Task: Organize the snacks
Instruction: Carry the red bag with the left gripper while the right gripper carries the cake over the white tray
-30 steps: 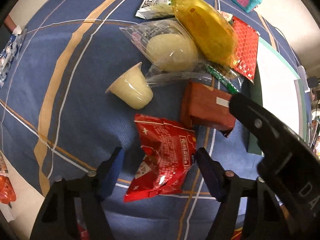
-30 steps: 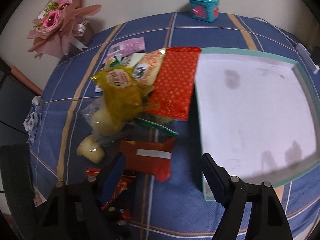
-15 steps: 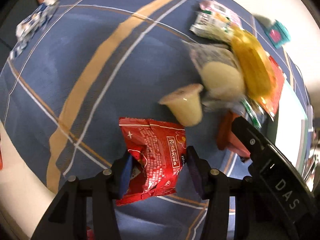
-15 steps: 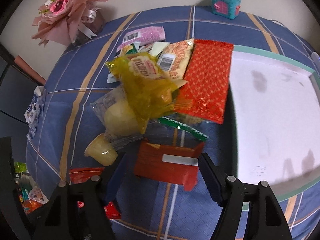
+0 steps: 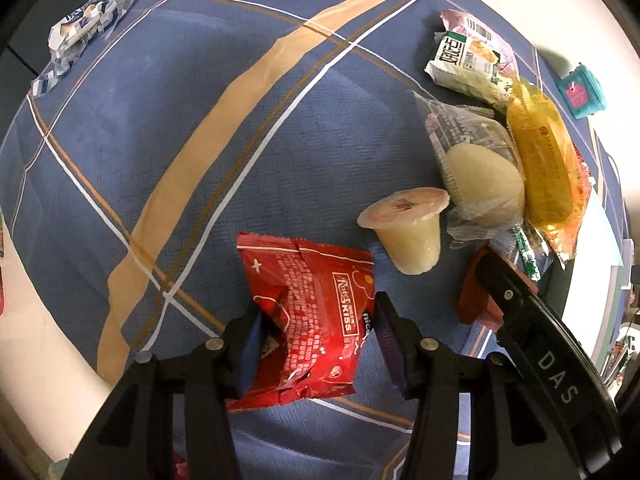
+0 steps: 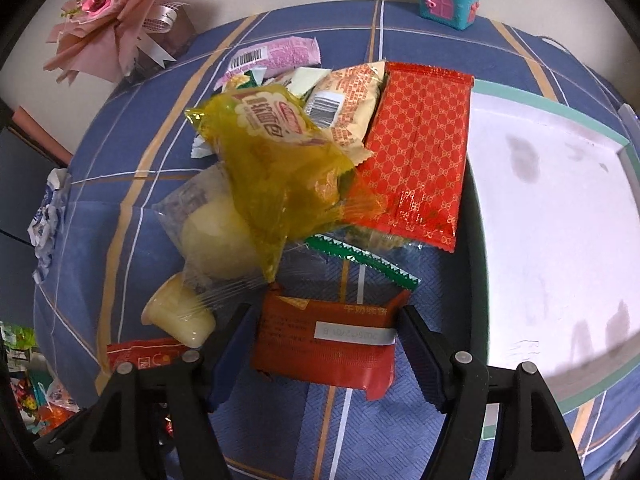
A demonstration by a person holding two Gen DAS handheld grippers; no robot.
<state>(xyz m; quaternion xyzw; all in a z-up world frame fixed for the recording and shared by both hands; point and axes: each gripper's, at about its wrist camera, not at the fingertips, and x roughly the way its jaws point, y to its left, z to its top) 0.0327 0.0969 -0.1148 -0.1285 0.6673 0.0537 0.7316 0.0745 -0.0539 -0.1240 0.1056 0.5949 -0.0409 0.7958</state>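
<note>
Both grippers now straddle snack packets on the blue plaid desk [image 5: 208, 128].

Since a second ago the left gripper [image 5: 316, 344] has narrowed from wide open onto the red snack bag [image 5: 312, 316], its jaws pinching and creasing the bag's sides. The right gripper [image 6: 320, 344] has dropped closer to the brown-red packet [image 6: 324, 348], which lies between its half-open jaws; contact cannot be told. A jelly cup [image 5: 406, 232] lies tipped just beside the bag, the white tray [image 6: 560, 240] farther right.
</note>
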